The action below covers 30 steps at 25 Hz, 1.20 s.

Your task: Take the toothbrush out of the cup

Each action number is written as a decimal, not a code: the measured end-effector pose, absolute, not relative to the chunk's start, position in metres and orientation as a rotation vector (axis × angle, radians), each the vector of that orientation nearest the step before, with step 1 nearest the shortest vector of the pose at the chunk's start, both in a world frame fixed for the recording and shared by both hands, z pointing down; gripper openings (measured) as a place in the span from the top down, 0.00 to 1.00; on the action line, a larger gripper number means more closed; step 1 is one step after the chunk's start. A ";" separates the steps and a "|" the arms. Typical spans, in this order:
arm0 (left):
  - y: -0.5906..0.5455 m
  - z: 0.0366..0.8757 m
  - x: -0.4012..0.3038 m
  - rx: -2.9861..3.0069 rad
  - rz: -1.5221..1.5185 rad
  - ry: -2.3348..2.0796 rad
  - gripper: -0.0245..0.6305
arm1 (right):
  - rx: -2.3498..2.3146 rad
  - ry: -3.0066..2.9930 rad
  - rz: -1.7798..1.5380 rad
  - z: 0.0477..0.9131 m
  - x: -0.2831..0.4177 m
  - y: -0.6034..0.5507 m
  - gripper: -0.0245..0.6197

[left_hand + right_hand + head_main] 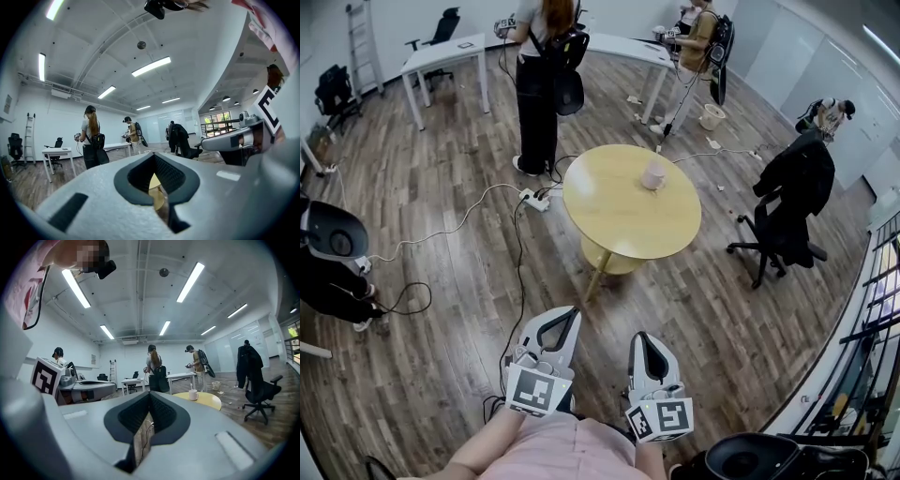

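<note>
A pale pink cup [653,174] stands on the round yellow table [619,220] in the middle of the room; in the head view I cannot make out a toothbrush. In the right gripper view the cup [193,394] is small and far off on the table [209,400], with a thin toothbrush handle [191,388] sticking up from it. Both grippers are well short of the table, near my body. My left gripper [567,314] and right gripper [641,338] point toward the table, jaws together, holding nothing. In their own views the left gripper [153,155] and right gripper [150,393] show pads closed.
A power strip [534,199] and cables [450,230] lie on the wood floor left of the table. A person [539,84] stands behind the table and another [694,47] beside a white desk [623,49]. An office chair with a dark jacket [787,202] stands to the right.
</note>
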<state>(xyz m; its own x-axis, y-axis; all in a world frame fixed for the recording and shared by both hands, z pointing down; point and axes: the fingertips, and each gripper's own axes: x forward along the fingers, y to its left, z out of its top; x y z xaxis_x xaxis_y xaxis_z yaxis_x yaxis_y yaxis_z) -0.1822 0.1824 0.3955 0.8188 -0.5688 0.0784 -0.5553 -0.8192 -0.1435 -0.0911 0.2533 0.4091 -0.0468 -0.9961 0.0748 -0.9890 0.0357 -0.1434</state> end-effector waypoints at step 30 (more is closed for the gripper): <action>-0.033 0.376 0.004 -2.840 -0.081 0.912 0.96 | -2.110 2.250 -0.245 0.402 0.087 0.047 0.95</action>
<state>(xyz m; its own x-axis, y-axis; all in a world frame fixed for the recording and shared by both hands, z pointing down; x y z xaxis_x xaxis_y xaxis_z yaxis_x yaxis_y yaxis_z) 0.0037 -0.0329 0.3761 0.8131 -0.5822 0.0034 -0.5737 -0.8022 -0.1657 0.0869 0.0468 0.4017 -0.0696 -0.9949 0.0735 -0.9873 0.0581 -0.1477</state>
